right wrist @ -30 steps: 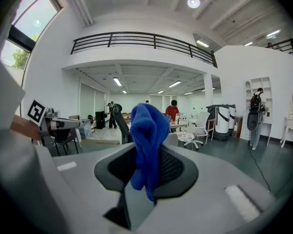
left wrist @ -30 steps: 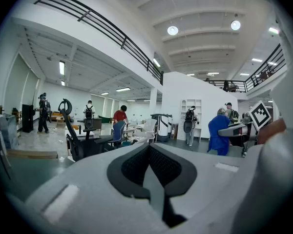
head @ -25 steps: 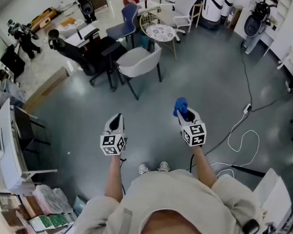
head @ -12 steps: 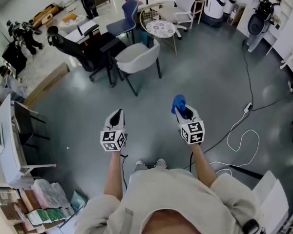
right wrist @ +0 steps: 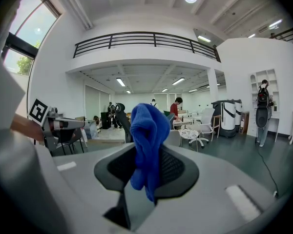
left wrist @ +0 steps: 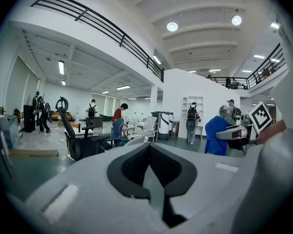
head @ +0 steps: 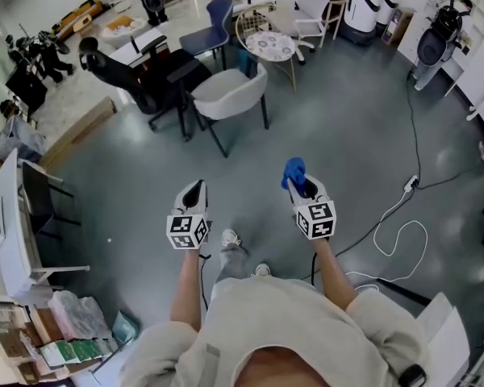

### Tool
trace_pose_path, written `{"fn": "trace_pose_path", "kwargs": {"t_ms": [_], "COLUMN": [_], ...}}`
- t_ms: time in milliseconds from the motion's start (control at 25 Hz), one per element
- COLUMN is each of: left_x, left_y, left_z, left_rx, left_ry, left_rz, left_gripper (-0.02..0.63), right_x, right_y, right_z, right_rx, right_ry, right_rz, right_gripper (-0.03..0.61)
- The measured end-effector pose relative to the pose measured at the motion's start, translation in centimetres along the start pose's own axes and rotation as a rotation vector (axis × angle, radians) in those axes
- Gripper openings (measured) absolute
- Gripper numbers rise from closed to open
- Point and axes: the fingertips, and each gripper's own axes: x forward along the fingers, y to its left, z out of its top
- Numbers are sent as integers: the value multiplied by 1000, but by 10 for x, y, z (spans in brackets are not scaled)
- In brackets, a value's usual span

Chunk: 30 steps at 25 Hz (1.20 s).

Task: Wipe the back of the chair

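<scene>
Wiping is not yet starting. Right hand-held gripper [head: 301, 185] is pinching a blue cloth [head: 294, 170] in closed jaws. Left hand-held gripper [head: 194, 195] is sitting closed and empty. Nearest white chair [head: 230, 95] is standing far ahead, well apart from both, its back untouched.

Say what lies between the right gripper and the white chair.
Only bare grey floor, per the head view, between right gripper with blue cloth and white chair.
</scene>
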Motion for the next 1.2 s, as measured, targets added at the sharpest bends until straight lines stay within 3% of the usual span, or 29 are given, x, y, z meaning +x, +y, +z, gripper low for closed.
{"fn": "trace_pose_path", "kwargs": {"t_ms": [520, 1200], "left_x": [82, 258], "left_y": [52, 173], "left_z": [-3, 41], "left_rx": [-16, -34], "left_ry": [26, 36], "left_rz": [-29, -127], "left_gripper": [2, 0], "right_x": [93, 279], "right_y": [-13, -43], "right_z": [1, 72], "right_rx": [11, -6], "right_ry": [44, 62], "right_rz": [-4, -74], "right_gripper": [107, 109]}}
